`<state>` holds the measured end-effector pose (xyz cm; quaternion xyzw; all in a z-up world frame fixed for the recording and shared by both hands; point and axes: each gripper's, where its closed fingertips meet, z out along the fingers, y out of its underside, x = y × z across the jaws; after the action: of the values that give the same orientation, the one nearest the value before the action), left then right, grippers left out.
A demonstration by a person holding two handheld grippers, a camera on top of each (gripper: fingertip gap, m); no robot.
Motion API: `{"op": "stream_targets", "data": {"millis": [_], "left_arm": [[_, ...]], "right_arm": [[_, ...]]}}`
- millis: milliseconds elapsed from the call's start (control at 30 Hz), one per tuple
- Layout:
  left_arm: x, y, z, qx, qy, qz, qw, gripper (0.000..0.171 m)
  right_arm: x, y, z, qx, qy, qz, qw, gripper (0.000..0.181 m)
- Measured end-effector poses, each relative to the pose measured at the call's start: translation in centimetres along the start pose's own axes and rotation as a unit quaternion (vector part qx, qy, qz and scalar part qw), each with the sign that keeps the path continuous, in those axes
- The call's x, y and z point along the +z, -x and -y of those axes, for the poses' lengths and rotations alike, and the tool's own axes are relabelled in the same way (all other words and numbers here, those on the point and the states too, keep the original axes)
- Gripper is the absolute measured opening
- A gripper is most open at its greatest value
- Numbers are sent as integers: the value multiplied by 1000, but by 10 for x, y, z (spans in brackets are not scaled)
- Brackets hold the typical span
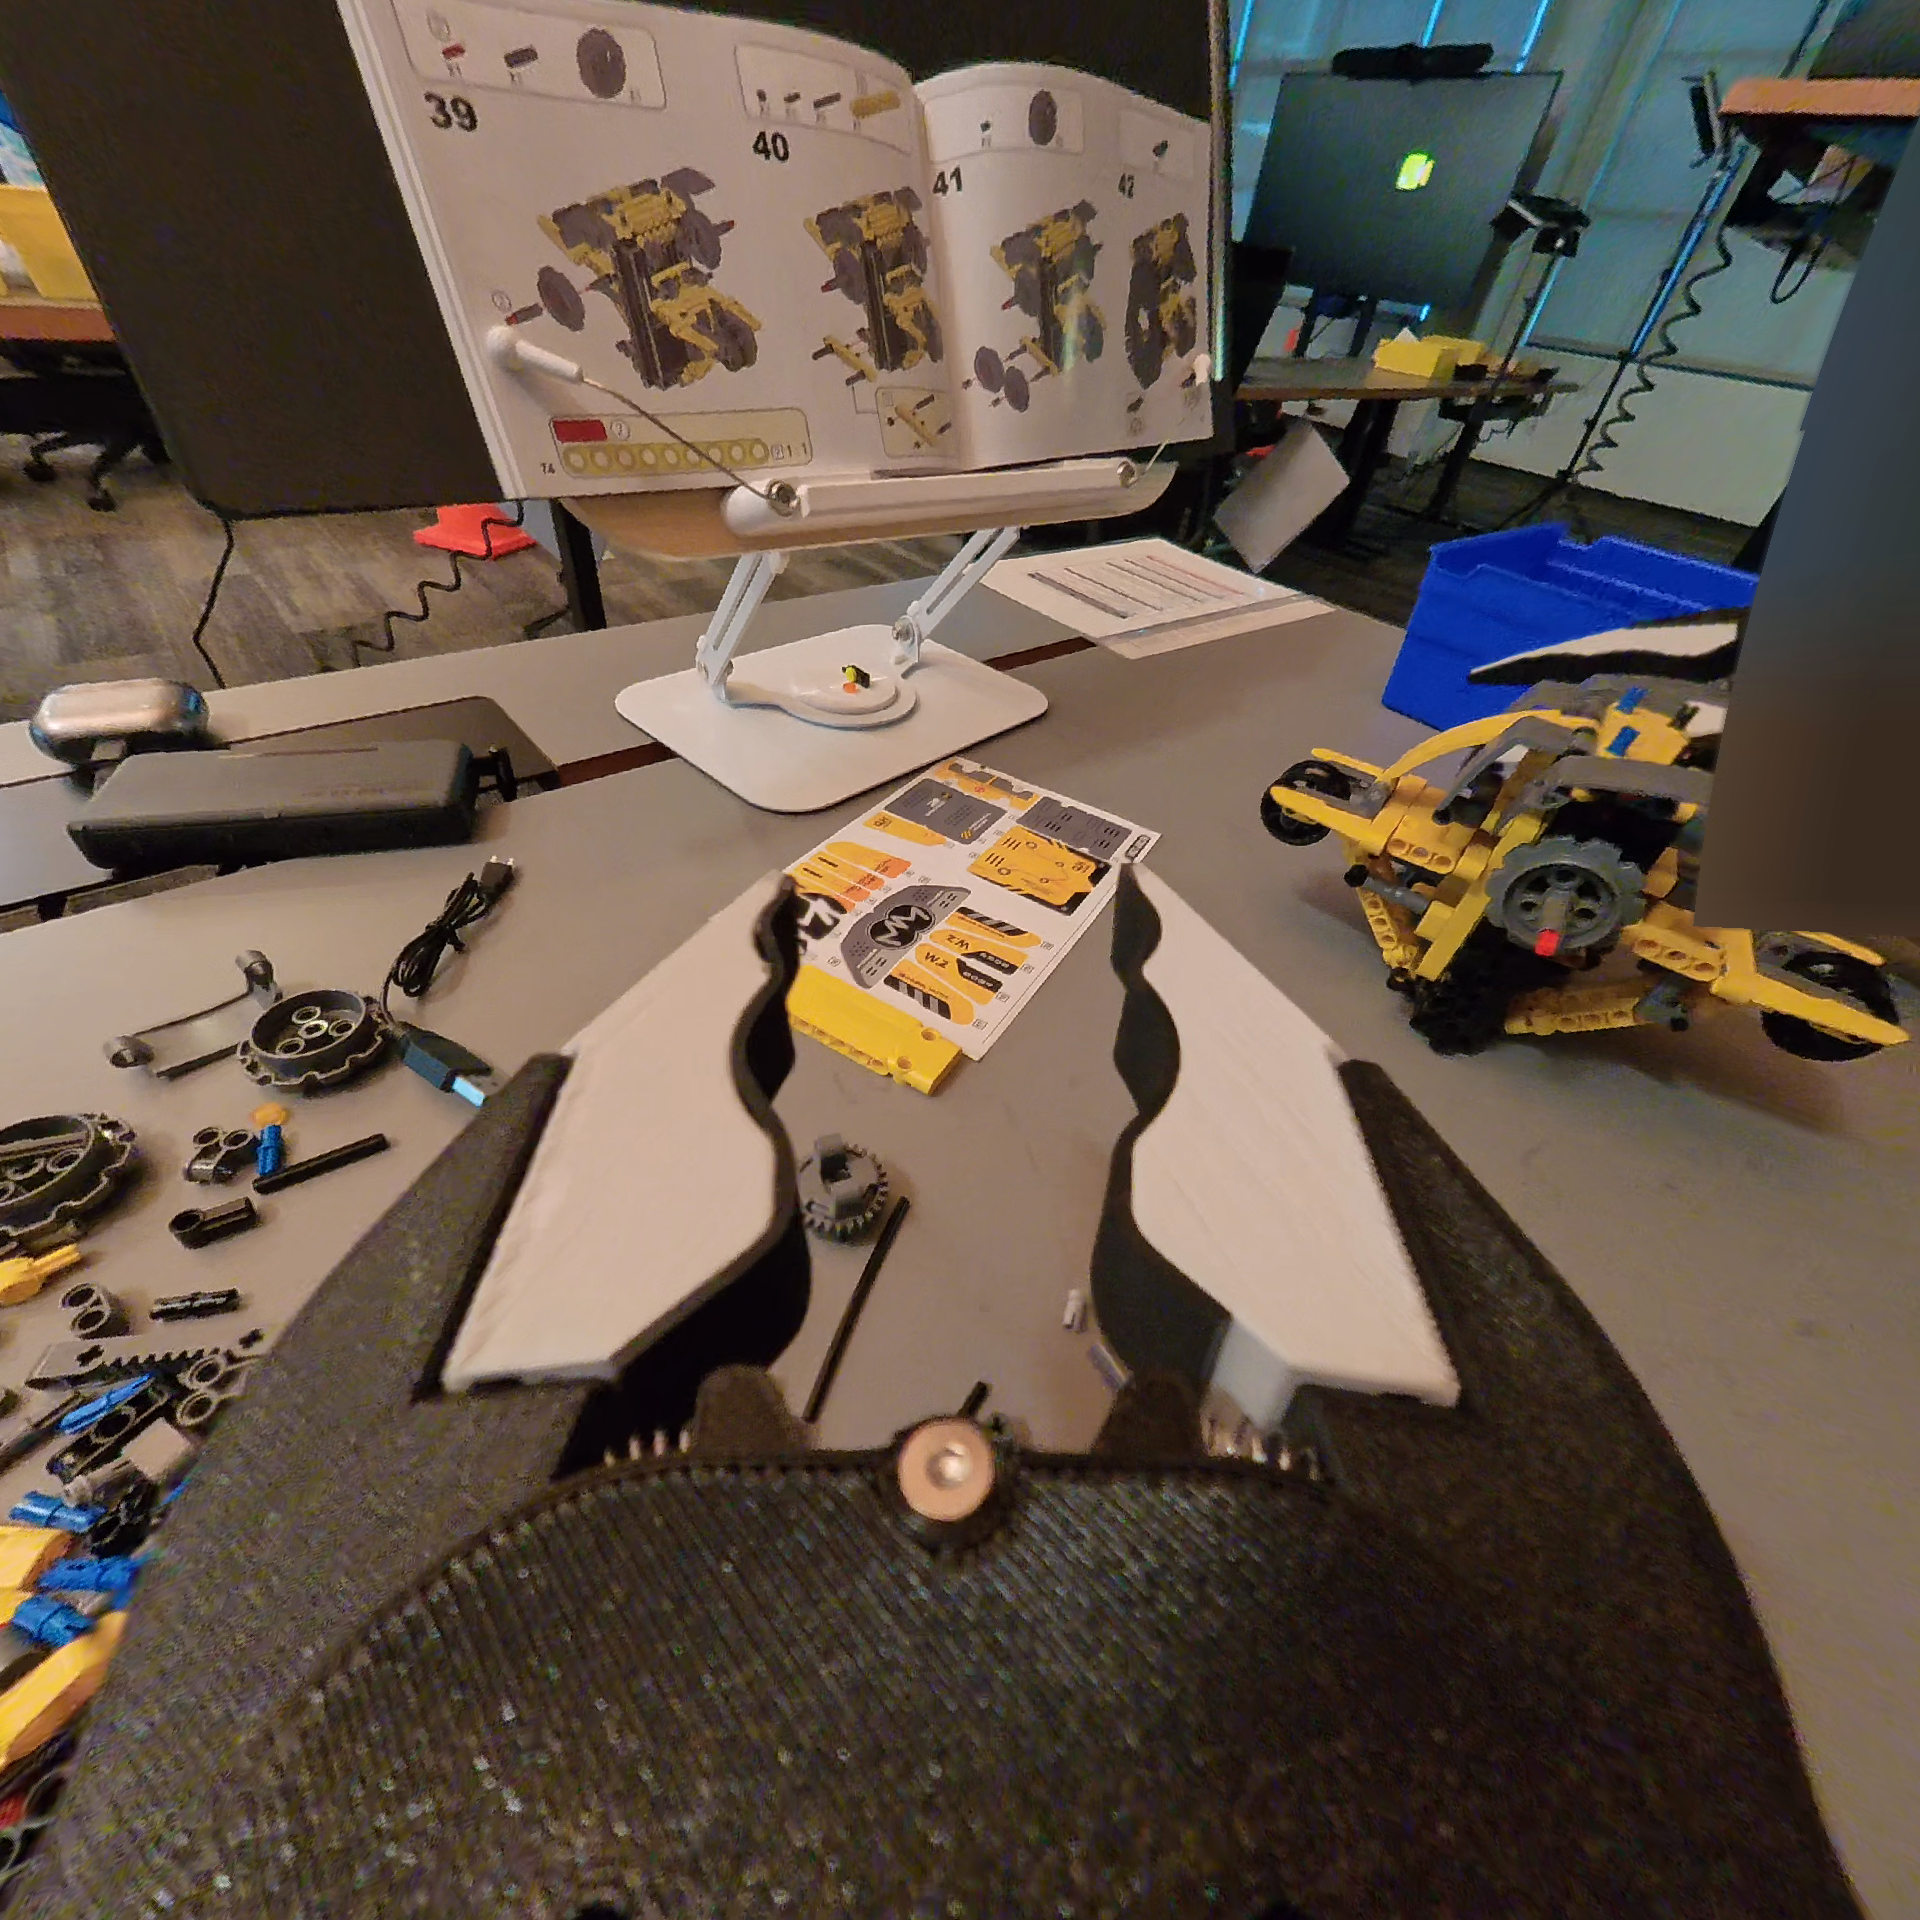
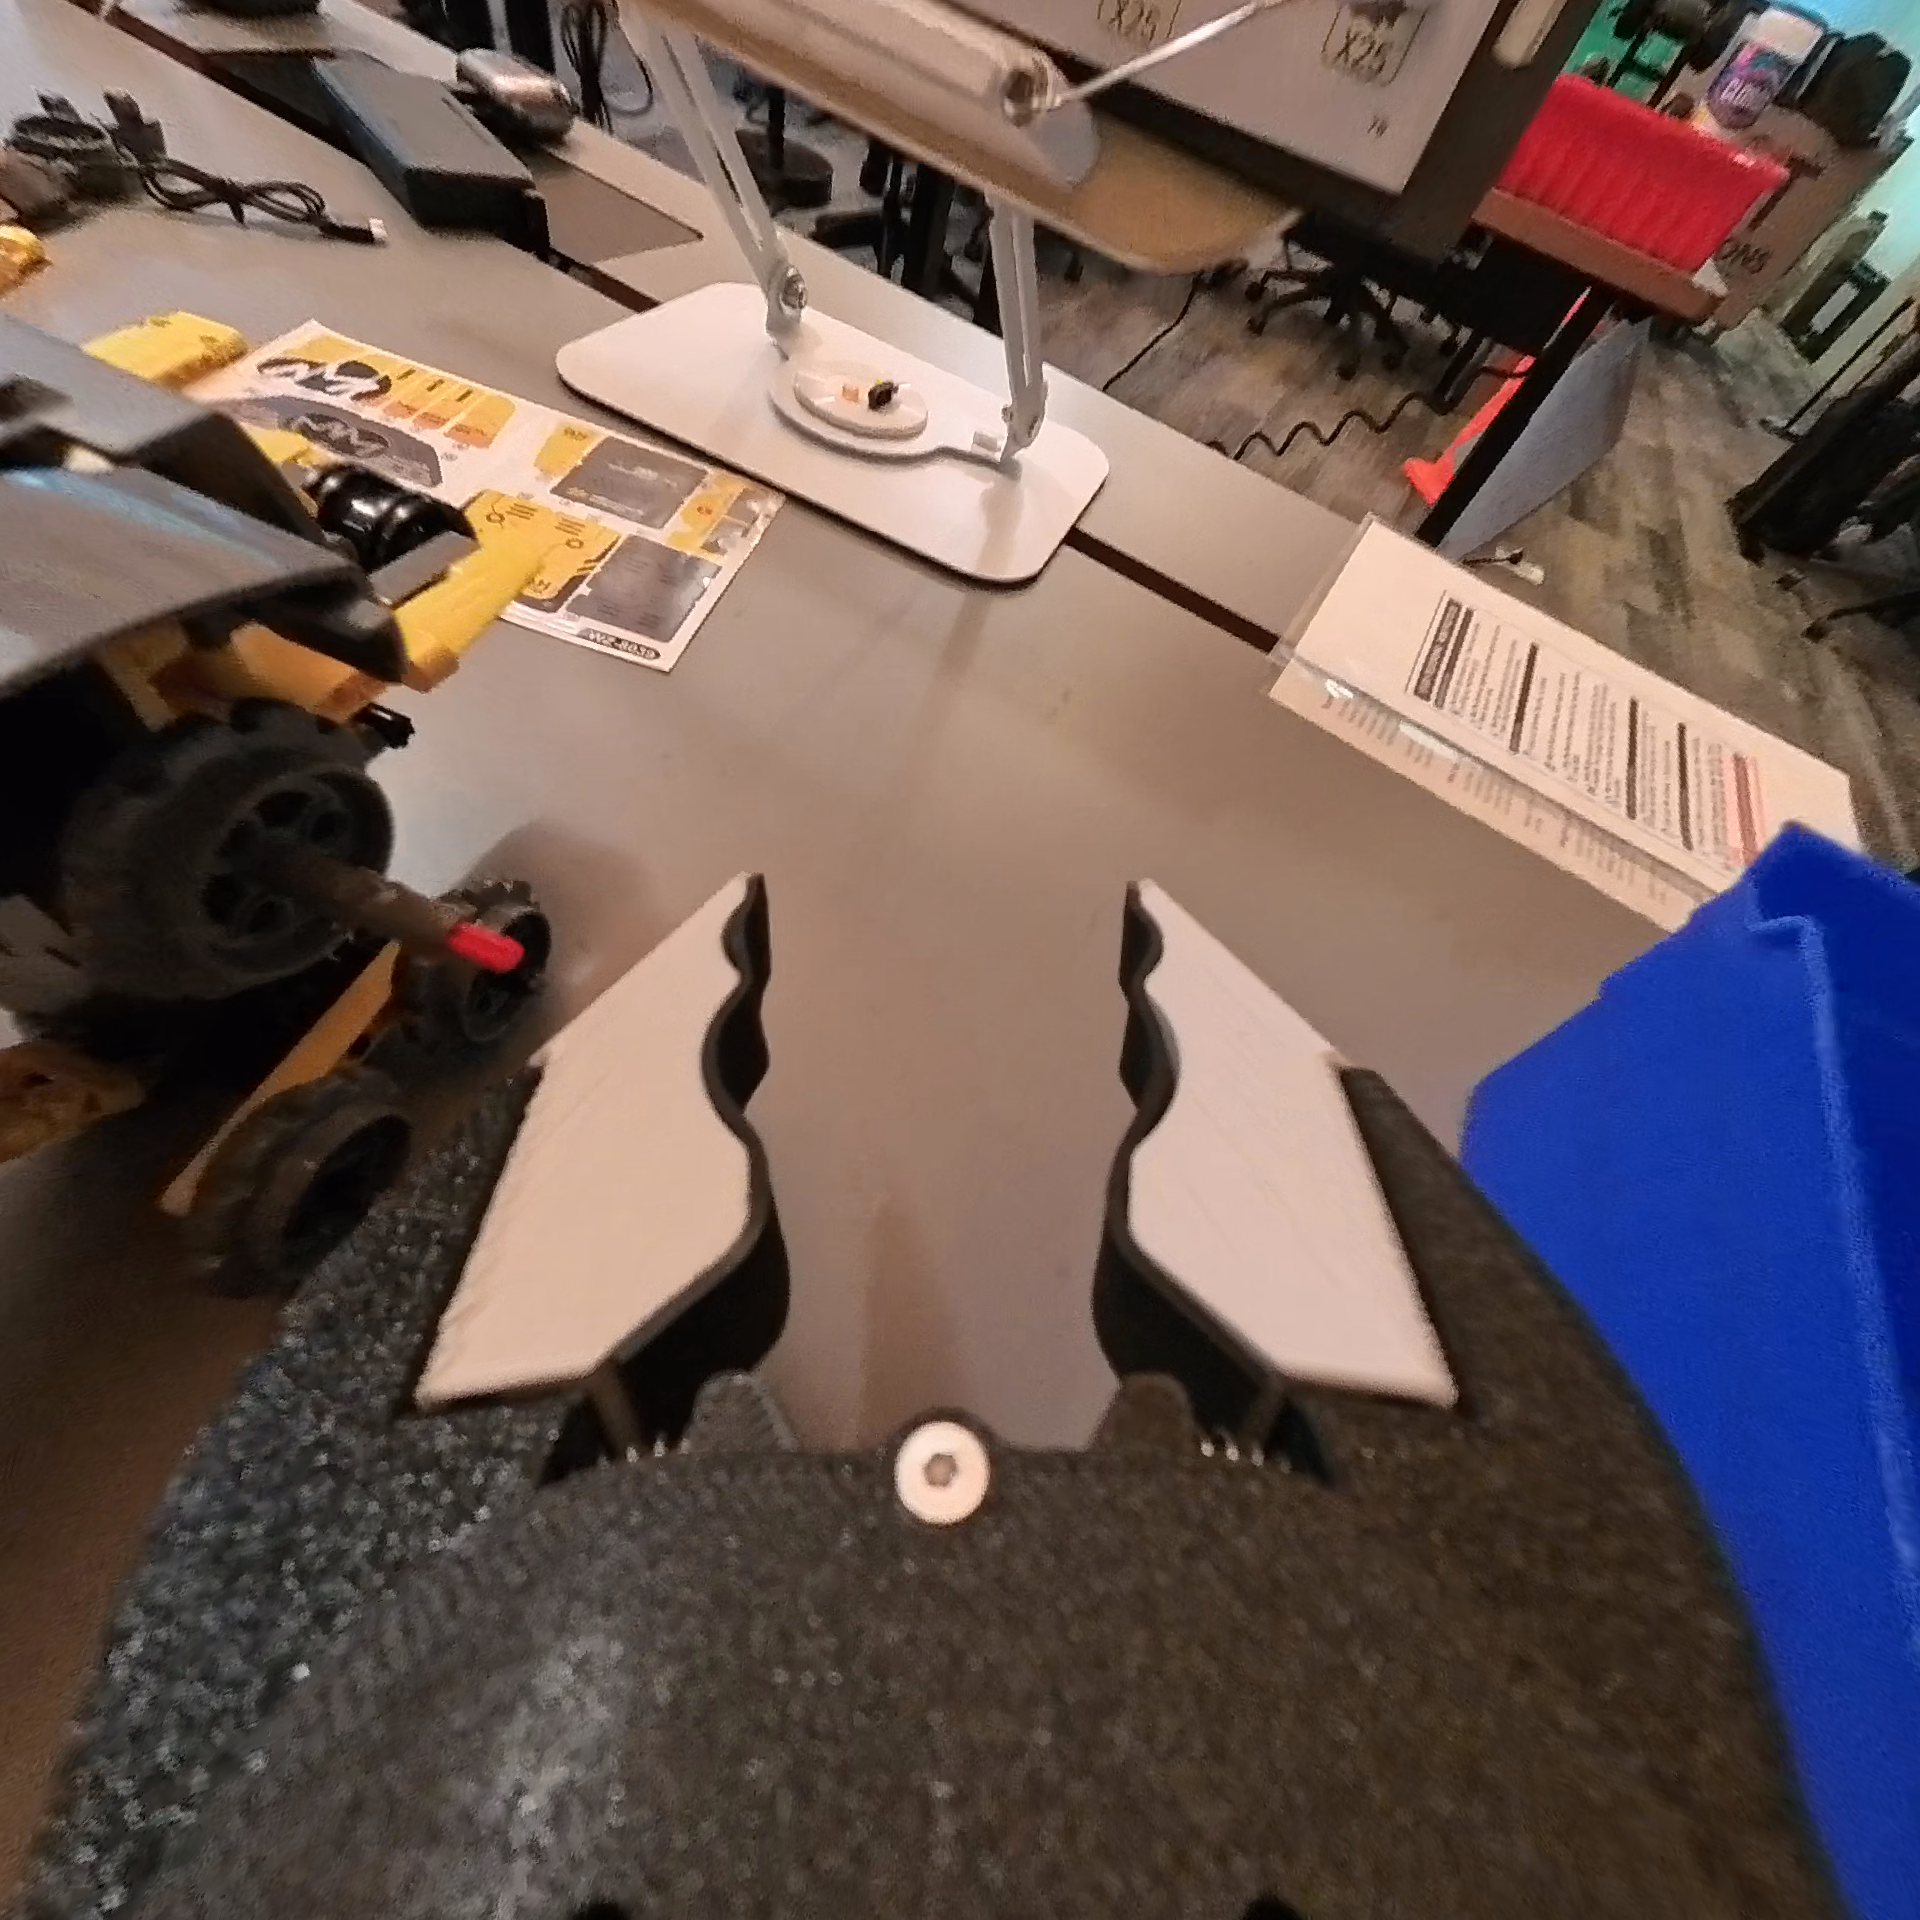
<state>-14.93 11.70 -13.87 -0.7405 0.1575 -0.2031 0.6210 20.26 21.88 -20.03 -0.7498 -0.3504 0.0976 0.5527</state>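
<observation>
Grey, matte surface [image 1: 1195, 1195] lies under both grippers, and each has its jaws spread wide with nothing held between them. The left gripper [image 1: 951, 904] hangs over a small dark grey gear [image 1: 844, 1187] and a thin black axle [image 1: 854, 1311] that lie between its fingers on the surface, with a tiny pale pin [image 1: 1074, 1309] near the right finger. Just beyond the fingertips are a yellow beam [image 1: 868, 1039] and a sticker sheet [image 1: 977, 883]. Loose black, blue and yellow parts [image 1: 94, 1382] are scattered to the left, beside a black cable [image 1: 442, 935] with a blue plug. The right gripper [image 2: 945, 894] is over bare surface, with a blue bin [image 2: 1704, 1299] close on its right and a yellow and grey brick vehicle [image 2: 239, 790] near on its left, a red pin [image 2: 483, 943] sticking out from its wheel hub. Farther back stands a white book stand [image 1: 831, 717] carrying an open instruction booklet [image 1: 790, 239], and a printed sheet [image 2: 1558, 717] lies at the surface's right edge.
</observation>
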Motion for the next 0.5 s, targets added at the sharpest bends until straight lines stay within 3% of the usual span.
{"op": "stream_targets", "data": {"millis": [267,500], "left_arm": [[-1,-23,7,66,-4,4,998,51],[-5,-53,21,116,-26,-10,993,55]], "right_arm": [[-24,-9,30,-20,-64,-30,997,56],[-72,11,90,-82,-152,-78,982,46]]}}
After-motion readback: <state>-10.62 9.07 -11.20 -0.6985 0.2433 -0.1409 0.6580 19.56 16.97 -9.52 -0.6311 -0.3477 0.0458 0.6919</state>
